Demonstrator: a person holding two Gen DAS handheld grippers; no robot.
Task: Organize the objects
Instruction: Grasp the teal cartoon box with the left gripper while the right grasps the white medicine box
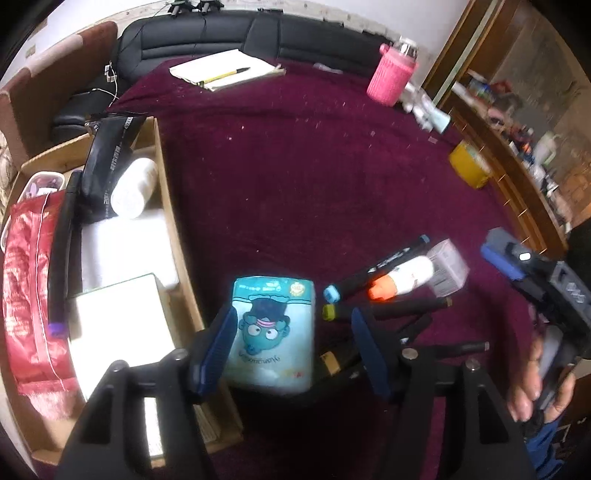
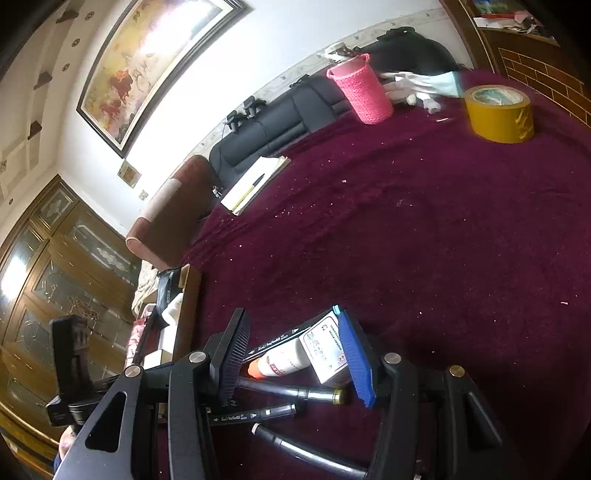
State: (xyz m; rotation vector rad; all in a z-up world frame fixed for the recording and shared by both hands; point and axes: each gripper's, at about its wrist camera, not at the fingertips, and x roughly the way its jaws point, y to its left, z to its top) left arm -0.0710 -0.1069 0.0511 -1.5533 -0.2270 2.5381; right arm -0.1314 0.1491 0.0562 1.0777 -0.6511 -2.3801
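My left gripper [image 1: 291, 332] is open around a teal packet with a cartoon face [image 1: 273, 328], which lies on the maroon cloth [image 1: 295, 166] beside a cardboard box [image 1: 173, 229]. To its right lies a cluster of black markers [image 1: 388, 314], a white tube with an orange cap [image 1: 402, 278] and a small clear box [image 1: 447, 267]. My right gripper [image 2: 295, 347] is open, its fingers on either side of the white tube [image 2: 284, 360] and small box [image 2: 325, 349], with markers [image 2: 291, 393] lying below them. The right gripper also shows at the left wrist view's right edge [image 1: 517, 258].
The cardboard box holds a red pouch [image 1: 29, 288], a black pouch [image 1: 107, 162], a white bottle [image 1: 135, 186] and white boxes [image 1: 122, 317]. On the cloth stand a pink knitted holder [image 2: 364, 88], a yellow tape roll [image 2: 498, 112] and a notepad with pen [image 2: 255, 182]. A black sofa [image 1: 240, 33] sits behind.
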